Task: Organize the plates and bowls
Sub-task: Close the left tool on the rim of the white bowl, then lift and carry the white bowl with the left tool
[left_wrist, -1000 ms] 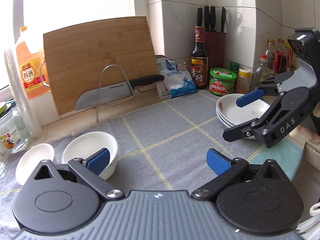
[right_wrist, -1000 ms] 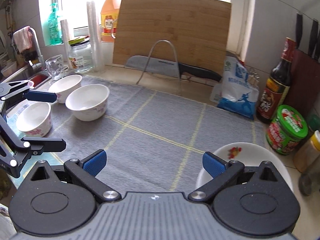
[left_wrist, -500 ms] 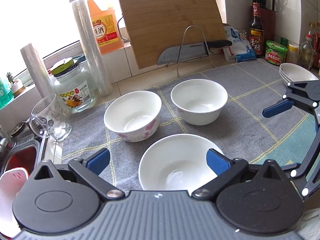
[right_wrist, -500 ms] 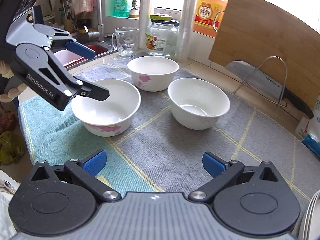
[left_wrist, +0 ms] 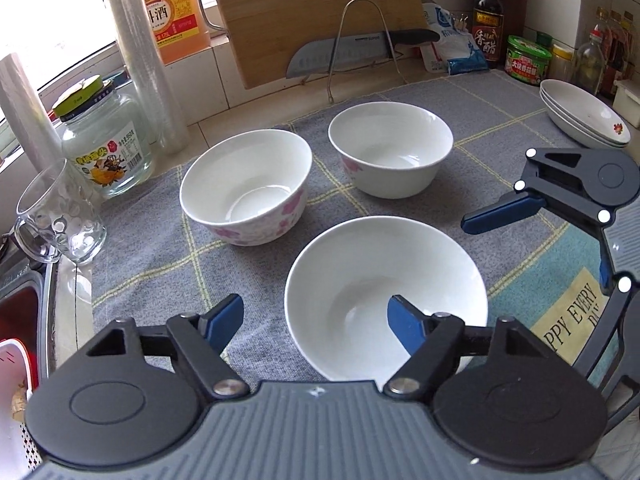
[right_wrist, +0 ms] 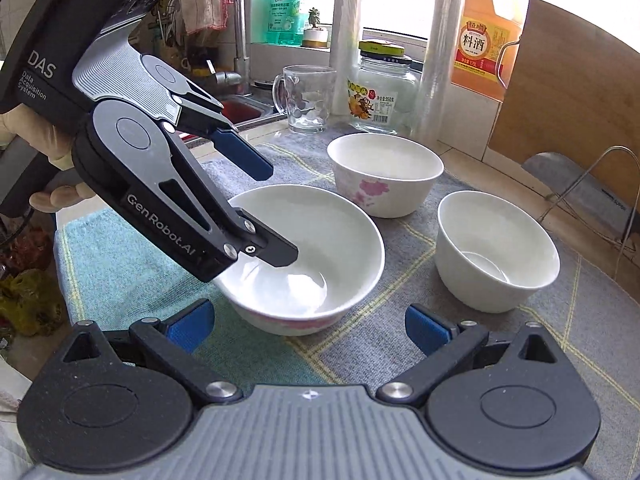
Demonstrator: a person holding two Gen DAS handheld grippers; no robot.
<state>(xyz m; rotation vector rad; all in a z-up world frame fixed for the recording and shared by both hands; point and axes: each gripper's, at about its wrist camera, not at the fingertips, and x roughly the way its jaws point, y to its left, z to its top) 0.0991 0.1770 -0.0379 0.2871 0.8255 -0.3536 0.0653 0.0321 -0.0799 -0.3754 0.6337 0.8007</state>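
progress: early, nothing nested | three bowls apart on grey mat; plates [left_wrist: 584,118] already stacked at far right | left gripper [left_wrist: 316,318] fingers spread, straddling rim of near bowl [left_wrist: 384,300], not clenched | right gripper [right_wrist: 306,326] released, empty | left: nest bowls

This is a home kitchen counter. A sink tap [right_wrist: 240,20] stands far left, while a cutting board [left_wrist: 316,12], knife [left_wrist: 356,50] and sauce bottles [left_wrist: 488,20] line the tiled wall.
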